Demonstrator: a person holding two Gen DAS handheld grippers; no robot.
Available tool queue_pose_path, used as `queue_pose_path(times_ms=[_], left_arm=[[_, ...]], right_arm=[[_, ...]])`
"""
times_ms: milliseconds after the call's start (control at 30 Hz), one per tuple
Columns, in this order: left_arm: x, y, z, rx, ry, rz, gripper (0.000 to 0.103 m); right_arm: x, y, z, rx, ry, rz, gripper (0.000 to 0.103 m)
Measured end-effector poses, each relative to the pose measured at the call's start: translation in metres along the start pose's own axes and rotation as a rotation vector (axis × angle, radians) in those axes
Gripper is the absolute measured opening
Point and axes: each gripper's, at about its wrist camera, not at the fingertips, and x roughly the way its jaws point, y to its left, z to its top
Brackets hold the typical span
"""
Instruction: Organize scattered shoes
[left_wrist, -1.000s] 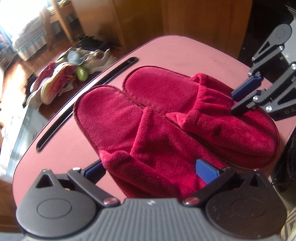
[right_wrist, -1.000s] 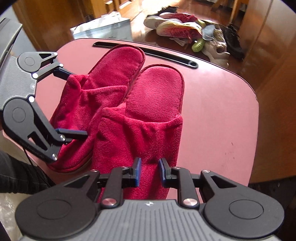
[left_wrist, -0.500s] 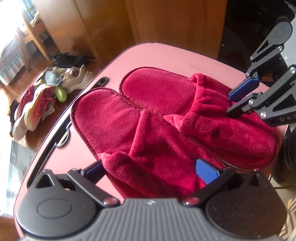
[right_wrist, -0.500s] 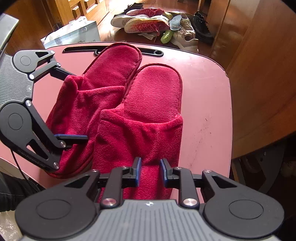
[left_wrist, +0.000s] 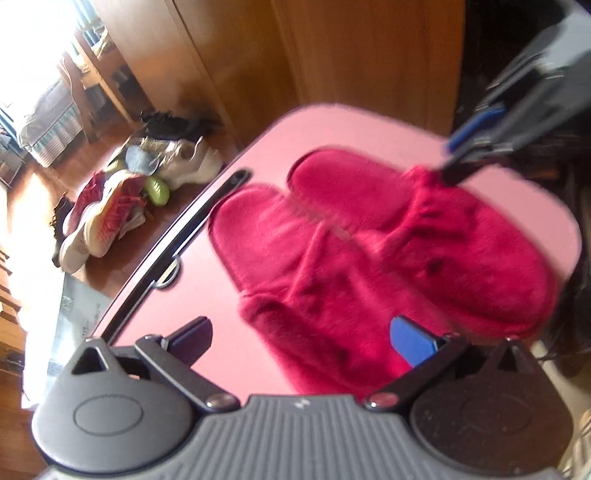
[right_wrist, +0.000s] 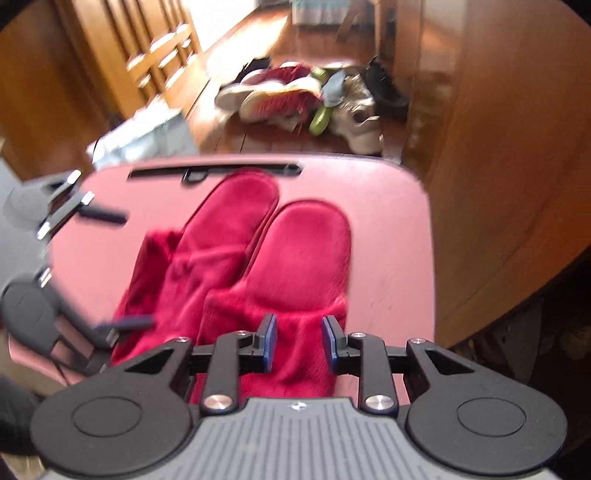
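Your pink tabletop (right_wrist: 388, 221) carries the red slippers (right_wrist: 306, 251) side by side. Both tools stand open and empty: left tool (left_wrist: 306, 332), right tool (right_wrist: 298, 338). Lift clear without snagging the plush.

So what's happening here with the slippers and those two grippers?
A person holds a gripper in each hand over two red slippers lying side by side on a pink table. The left gripper is open and the right gripper is opening; neither grips a slipper. A pile of other shoes sits on the floor beyond.
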Motion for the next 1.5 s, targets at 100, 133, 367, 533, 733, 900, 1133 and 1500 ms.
queue_pose_path(times_ms=[100,133,367,533,733,900,1133,1500], left_arm=[[0.0,-0.027,0.002,0.067,-0.01,-0.036,0.103],[0.001,-0.035,0.001,0.09,-0.008,-0.046,0.103],[0.028,-0.056,0.001,0.062,0.031,-0.105,0.103],[0.035,-0.042,-0.001,-0.036,0.041,-0.154,0.103],[0.037,-0.031,-0.006,-0.078,0.056,-0.169,0.103],[0.034,-0.027,-0.012,-0.093,0.068,-0.167,0.103],[0.036,-0.049,-0.019,0.047,0.091,-0.089,0.103],[0.016,-0.039,-0.01,-0.116,0.037,-0.151,0.103]], right_arm=[[0.01,0.008,0.009,-0.066,-0.016,-0.008,0.026],[0.013,0.01,0.01,-0.077,-0.016,-0.007,0.026],[0.04,0.019,0.016,-0.131,0.035,0.008,0.026],[0.058,0.018,0.013,-0.142,0.067,-0.008,0.026],[0.063,0.018,0.016,-0.118,0.059,-0.024,0.026],[0.067,0.021,0.02,-0.095,0.054,-0.046,0.026],[0.072,0.028,0.025,-0.062,0.049,-0.077,0.027],[0.045,0.018,0.03,-0.06,-0.008,-0.032,0.028]])
